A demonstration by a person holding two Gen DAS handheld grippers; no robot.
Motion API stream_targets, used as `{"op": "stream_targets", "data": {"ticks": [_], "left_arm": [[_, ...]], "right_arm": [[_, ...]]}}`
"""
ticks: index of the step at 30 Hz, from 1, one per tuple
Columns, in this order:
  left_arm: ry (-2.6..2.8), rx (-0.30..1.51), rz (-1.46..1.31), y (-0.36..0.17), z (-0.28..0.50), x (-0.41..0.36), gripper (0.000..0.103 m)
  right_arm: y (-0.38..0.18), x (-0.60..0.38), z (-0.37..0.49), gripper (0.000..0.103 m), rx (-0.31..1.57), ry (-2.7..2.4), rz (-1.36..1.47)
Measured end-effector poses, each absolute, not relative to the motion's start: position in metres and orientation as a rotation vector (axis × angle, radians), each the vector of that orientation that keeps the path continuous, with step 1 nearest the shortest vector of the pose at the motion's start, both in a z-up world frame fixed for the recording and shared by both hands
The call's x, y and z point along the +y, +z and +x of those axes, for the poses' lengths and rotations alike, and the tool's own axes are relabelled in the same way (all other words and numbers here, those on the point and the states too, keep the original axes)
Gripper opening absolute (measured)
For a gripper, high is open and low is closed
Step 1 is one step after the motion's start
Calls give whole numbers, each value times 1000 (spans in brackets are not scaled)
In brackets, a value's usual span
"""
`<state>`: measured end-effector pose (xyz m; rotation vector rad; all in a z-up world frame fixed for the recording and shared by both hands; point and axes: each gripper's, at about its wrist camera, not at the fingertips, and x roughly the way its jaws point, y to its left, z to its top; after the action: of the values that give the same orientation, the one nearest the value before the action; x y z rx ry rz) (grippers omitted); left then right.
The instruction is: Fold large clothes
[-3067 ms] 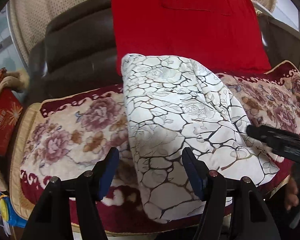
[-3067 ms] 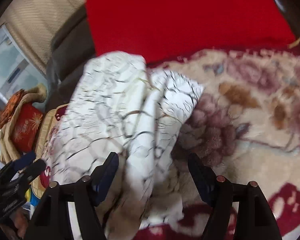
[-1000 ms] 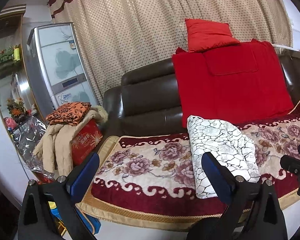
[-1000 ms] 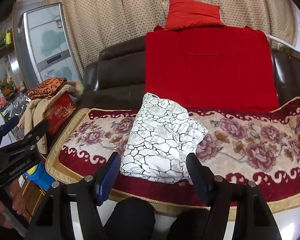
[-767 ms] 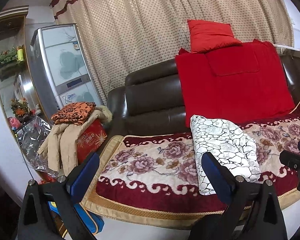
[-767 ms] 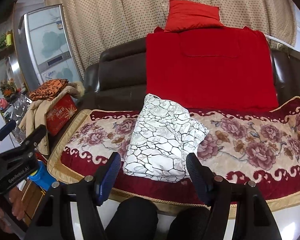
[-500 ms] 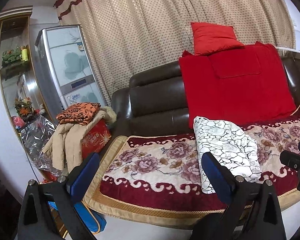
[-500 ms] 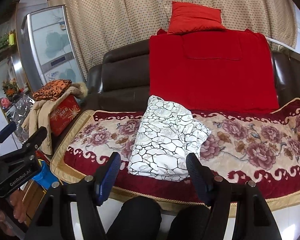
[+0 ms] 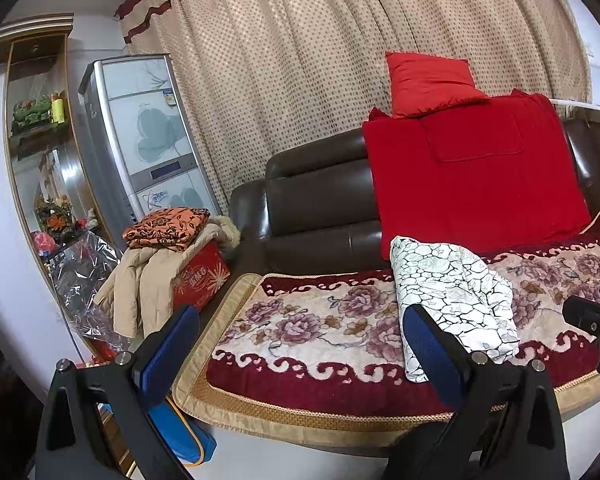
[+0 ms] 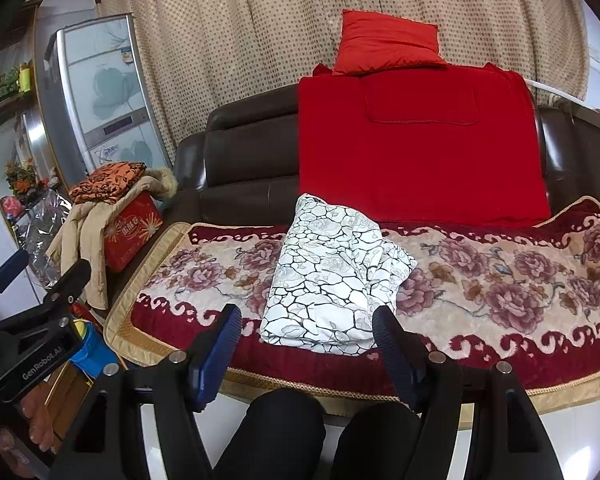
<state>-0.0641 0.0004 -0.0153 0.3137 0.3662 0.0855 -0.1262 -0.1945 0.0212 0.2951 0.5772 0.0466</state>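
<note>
Now farther back from the folded garment (image 10: 332, 272), both grippers empty.

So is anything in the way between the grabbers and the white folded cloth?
Nothing visible. The cloth lies alone on the flowery sofa cover, and both the right gripper and left gripper are open and empty, held back from it with only bare cover between.

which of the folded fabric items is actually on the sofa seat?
The white crackle-print bundle, lying on the floral seat cover. The orange-black folded cloth sits off the sofa on the coat-draped red box.
</note>
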Motion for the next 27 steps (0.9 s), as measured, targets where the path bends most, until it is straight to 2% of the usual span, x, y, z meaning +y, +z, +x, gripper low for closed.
{"op": "stream_targets", "data": {"ticks": [27], "left_arm": [[91,336,278,-2,-80,8,102]], "right_arm": [[38,-188,-142,72,565,41,276]]}}
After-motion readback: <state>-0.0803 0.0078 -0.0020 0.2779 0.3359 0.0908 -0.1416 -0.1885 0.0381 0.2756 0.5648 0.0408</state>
